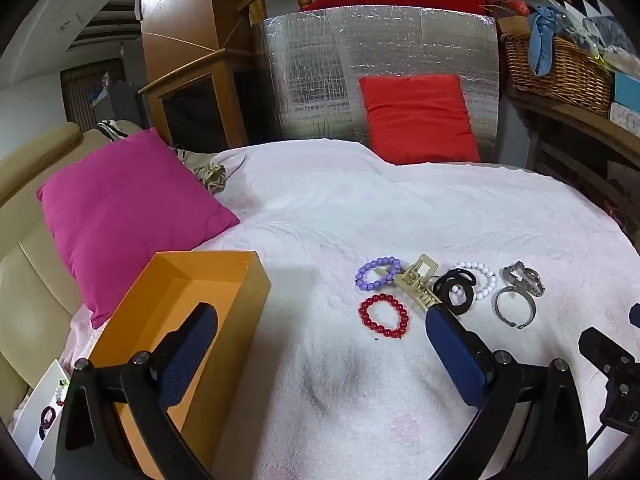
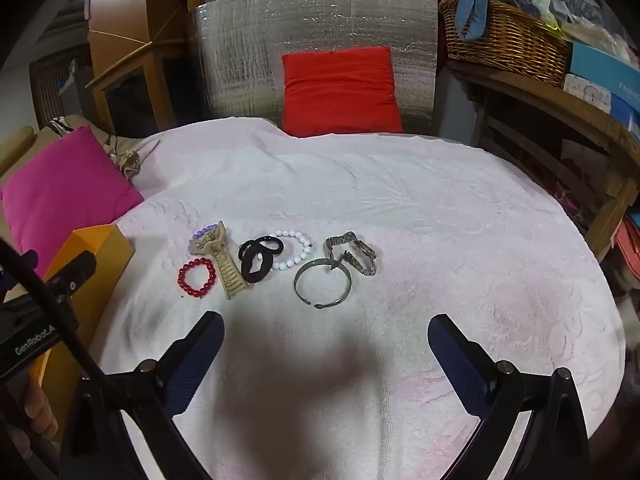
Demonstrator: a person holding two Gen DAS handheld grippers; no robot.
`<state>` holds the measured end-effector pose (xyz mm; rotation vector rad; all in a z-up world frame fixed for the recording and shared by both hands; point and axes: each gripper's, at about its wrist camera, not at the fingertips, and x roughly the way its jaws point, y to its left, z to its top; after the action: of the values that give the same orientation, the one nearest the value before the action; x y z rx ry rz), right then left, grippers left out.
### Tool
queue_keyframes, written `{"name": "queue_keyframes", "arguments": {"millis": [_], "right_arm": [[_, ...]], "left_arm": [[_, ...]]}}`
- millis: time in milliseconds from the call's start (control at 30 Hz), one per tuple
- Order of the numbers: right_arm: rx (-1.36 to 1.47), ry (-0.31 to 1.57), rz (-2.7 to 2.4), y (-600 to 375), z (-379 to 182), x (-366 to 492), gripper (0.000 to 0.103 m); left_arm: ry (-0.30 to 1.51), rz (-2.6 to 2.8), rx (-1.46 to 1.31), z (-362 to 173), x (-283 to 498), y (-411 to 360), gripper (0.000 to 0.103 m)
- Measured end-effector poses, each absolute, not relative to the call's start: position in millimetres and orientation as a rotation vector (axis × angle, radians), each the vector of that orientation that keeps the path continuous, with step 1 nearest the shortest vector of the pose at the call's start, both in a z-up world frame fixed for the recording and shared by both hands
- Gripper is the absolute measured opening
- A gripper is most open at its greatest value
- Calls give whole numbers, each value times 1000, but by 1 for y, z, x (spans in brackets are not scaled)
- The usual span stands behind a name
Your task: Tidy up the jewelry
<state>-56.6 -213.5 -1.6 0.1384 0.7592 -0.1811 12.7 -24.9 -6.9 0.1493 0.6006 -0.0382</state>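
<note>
We see both grippers, left gripper (image 1: 320,328) and right gripper (image 2: 326,334), spread wide, grasping nothing. Jewelry lies clustered on the white towel (image 2: 440,220): red bracelet (image 2: 197,277), silver bangle (image 2: 323,282), watch (image 2: 354,256). Orange box (image 1: 200,280) sits left.

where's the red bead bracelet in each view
Left wrist: red bead bracelet sits right of centre, below the purple bead bracelet, left of the beige hair claw.
Right wrist: red bead bracelet sits left of centre, just left of the hair claw.
Shared landmark: the hair claw lies directly beside it in both views.
</note>
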Motion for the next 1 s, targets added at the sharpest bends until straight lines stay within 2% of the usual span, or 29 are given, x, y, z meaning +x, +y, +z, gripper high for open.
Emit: {"name": "queue_keyframes", "arguments": {"millis": [1000], "right_arm": [[139, 727, -154, -200, 0, -63, 103]], "left_arm": [[621, -27, 111, -6, 14, -10, 103]]}}
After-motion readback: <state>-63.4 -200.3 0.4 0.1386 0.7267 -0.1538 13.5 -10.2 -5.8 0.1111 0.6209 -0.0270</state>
